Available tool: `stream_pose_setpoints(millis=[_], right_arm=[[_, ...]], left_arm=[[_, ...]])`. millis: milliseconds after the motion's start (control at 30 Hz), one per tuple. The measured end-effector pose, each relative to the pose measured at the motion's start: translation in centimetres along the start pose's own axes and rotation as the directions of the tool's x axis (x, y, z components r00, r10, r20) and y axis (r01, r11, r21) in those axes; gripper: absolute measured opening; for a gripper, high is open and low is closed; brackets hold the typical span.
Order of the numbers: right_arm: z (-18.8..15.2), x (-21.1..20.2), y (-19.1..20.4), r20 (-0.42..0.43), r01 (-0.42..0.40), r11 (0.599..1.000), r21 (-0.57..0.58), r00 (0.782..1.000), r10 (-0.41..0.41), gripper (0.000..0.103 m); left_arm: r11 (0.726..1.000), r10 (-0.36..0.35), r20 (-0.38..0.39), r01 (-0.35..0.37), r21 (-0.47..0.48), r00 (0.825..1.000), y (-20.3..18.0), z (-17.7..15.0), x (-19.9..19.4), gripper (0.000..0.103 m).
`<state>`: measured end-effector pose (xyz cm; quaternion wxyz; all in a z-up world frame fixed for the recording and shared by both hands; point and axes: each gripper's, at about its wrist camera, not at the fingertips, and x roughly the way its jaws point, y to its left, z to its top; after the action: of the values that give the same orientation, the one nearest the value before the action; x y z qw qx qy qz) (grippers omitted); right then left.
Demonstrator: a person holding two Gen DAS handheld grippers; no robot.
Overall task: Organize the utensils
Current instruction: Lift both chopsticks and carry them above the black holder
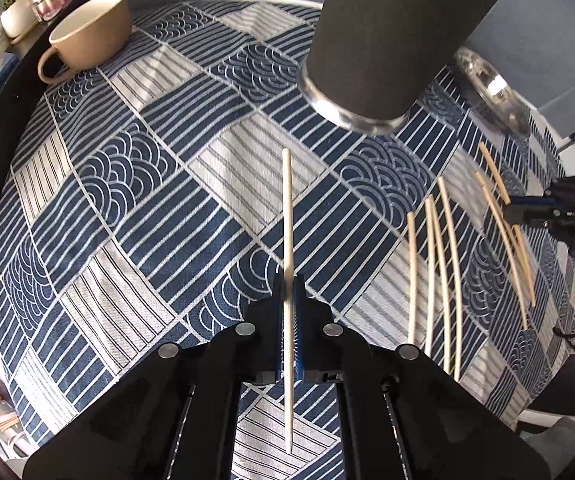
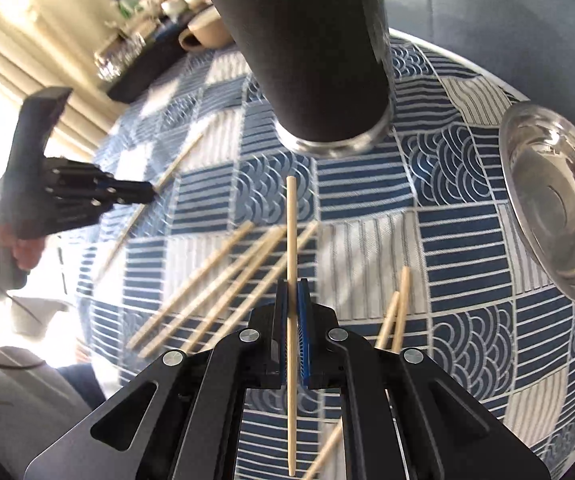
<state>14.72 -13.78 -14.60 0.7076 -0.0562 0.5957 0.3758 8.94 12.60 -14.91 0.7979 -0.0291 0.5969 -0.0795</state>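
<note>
Your left gripper (image 1: 288, 280) pinched one pale chopstick (image 1: 287, 216) between its blue pads, the stick running straight out ahead of the fingers and back beneath them, and your right gripper (image 2: 292, 292) pinched a second chopstick (image 2: 291, 240) the same way. Both were held above the table, short of the dark cylindrical holder (image 1: 391, 36) with its shiny metal base ring. The loose chopsticks (image 1: 439, 264) lay flat on the cloth in a rough fan to the right of your left gripper; they were slim, round and light wood. The tablecloth (image 1: 135, 208) was woven, patched in navy stripes and wave scallops on white, and draped a round table. A beige ceramic cup (image 1: 91, 36) sat at its far left edge, a polished steel dish (image 2: 555, 204) at the right. Beyond, you had a cluttered shelf, curtains and bright window glare. The holder's top was cut off by the frame, and the right wrist view was blurred on its left side.
</note>
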Motion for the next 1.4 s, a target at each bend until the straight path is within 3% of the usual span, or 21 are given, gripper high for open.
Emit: stream_pose_setpoints(millis=[200,333,467,600,1000,1133,1200,1400], right_arm=[[1.3,-2.2,1.5,0.089,-0.043,0.999,-0.005,0.995,0.044,0.005],[2.2,-4.1,2.1,0.176,-0.094,0.996,0.003,0.980,0.092,0.005],[3.4,-5.4,3.0,0.237,-0.136,0.991,0.002,0.963,0.132,0.005],[5.2,-7.1,3.6,0.310,-0.131,0.991,-0.004,0.942,0.126,0.005],[11.2,-13.8,4.9,0.576,-0.096,0.993,-0.061,0.809,0.114,0.005],[13.0,-15.0,4.1,0.654,-0.106,0.992,-0.061,0.747,0.120,0.005],[13.9,-14.9,3.4,0.664,-0.106,0.993,-0.050,0.739,0.112,0.005],[16.4,-13.8,0.6,0.698,-0.078,0.997,0.019,0.715,0.042,0.005]], left_arm=[[0.999,0.020,0.114,-0.016,-0.034,0.993,-0.5,1.3,-3.7,0.004],[0.999,0.015,0.211,-0.006,-0.043,0.977,-1.5,2.6,-6.8,0.004],[0.999,-0.038,0.263,0.045,-0.019,0.964,-2.6,4.9,-8.7,0.004],[0.999,-0.039,0.302,0.037,0.011,0.953,-3.8,6.7,-10.3,0.004],[0.993,-0.105,0.494,0.064,0.100,0.863,-6.8,12.8,-15.0,0.004],[0.989,-0.146,0.540,0.102,0.110,0.829,-7.0,14.8,-14.7,0.004],[0.989,-0.150,0.563,0.116,0.096,0.812,-6.9,15.6,-14.2,0.004],[0.983,-0.182,0.582,0.164,0.085,0.793,-6.3,18.3,-11.9,0.004]])
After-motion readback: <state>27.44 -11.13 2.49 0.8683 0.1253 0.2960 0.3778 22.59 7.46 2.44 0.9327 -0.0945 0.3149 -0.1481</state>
